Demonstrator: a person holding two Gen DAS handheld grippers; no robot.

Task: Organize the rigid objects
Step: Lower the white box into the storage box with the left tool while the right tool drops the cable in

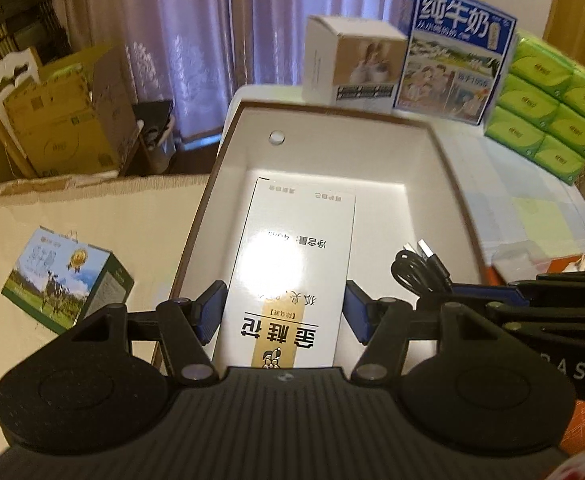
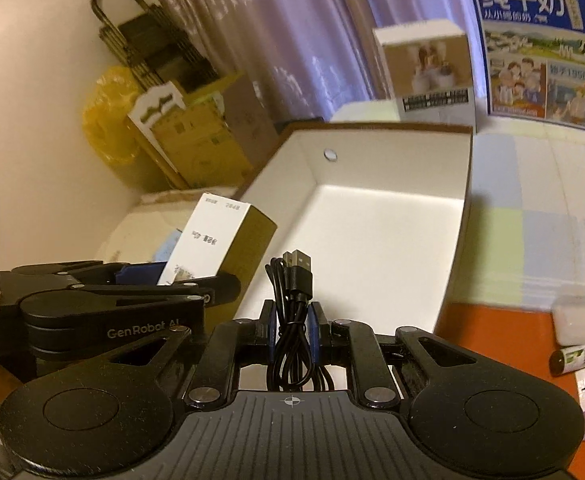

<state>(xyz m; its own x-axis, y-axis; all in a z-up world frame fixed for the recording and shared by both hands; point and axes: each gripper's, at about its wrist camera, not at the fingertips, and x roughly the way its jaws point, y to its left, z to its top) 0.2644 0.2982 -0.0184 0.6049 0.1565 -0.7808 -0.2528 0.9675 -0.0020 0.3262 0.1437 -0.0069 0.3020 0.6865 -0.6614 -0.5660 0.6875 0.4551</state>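
Observation:
My left gripper (image 1: 284,304) is shut on a tall white carton with a gold label (image 1: 292,248). Its blue pads press both long sides, and the carton hangs over the open white box with a brown rim (image 1: 332,110). In the right wrist view the same carton (image 2: 212,236) is tilted at the box's left edge, in the left gripper (image 2: 180,278). My right gripper (image 2: 291,320) is shut on a coiled black USB cable (image 2: 292,280), with the plugs sticking up over the box's near wall (image 2: 392,156). The cable (image 1: 420,268) also shows in the left wrist view.
Behind the box stand a small white photo carton (image 1: 352,64), a blue milk carton (image 1: 456,52) and stacked green tissue packs (image 1: 548,108). A small landscape-printed box (image 1: 68,284) lies on the left. Cardboard boxes (image 1: 60,128) sit by the curtain. A small bottle (image 2: 576,356) lies at the right.

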